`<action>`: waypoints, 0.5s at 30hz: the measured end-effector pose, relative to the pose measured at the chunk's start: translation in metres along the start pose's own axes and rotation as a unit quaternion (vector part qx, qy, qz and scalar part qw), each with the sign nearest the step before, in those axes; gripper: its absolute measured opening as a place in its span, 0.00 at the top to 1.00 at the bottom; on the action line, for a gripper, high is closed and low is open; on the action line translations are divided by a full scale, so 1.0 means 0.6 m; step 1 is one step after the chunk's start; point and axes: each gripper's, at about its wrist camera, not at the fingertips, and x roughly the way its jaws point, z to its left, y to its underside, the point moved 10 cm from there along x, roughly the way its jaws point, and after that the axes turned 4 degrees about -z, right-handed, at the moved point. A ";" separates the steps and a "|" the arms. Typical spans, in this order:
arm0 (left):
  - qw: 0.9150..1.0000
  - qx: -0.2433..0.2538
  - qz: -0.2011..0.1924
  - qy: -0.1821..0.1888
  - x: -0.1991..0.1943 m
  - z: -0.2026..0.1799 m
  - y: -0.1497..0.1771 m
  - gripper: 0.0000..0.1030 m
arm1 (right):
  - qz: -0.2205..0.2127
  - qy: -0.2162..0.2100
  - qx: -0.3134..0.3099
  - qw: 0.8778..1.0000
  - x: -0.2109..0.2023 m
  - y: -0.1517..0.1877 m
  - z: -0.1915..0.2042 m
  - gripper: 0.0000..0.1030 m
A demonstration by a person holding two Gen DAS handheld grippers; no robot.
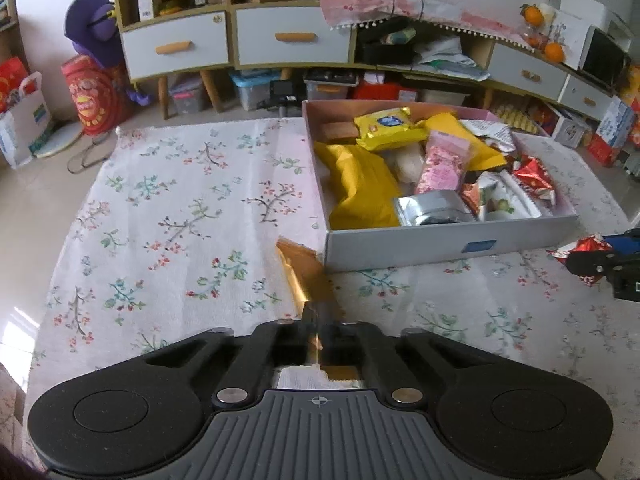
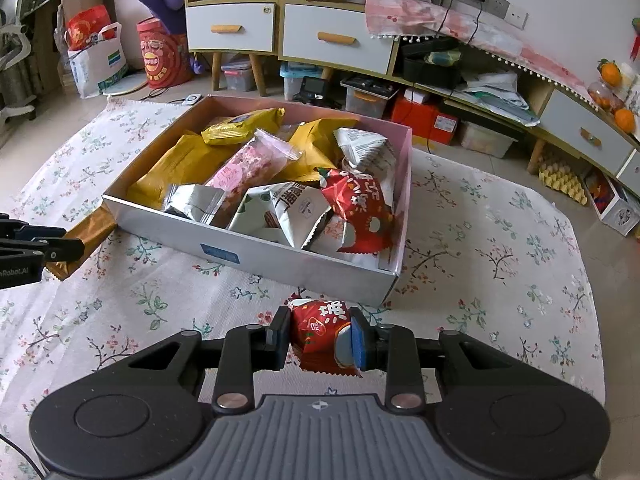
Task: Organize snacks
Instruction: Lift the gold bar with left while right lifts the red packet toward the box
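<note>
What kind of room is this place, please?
Most likely a lived-in home living room: a long sideboard with drawers, a floral cloth under the snack box, and oranges on the cluttered unit.

Desk (image 2: 500, 280) covered by a white floral cloth (image 1: 180, 208). One open cardboard box (image 2: 280, 258) full of snack packets sits directly on the cloth. Cloth around the box otherwise bare.

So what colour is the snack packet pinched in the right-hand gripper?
Red with white lettering: the snack packet in the right gripper shows best in the right wrist view.
</note>
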 end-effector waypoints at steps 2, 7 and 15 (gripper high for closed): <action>1.000 0.002 -0.003 0.005 -0.005 -0.004 -0.001 1.00 | -0.002 -0.002 0.005 1.000 -0.005 -0.002 -0.003 0.96; 1.000 0.003 0.010 0.010 -0.001 -0.009 0.008 0.92 | -0.004 -0.009 0.017 1.000 -0.012 -0.005 -0.006 0.96; 0.999 0.008 0.030 -0.022 0.033 -0.014 0.025 0.41 | 0.017 -0.026 0.017 0.999 -0.008 0.008 0.019 0.96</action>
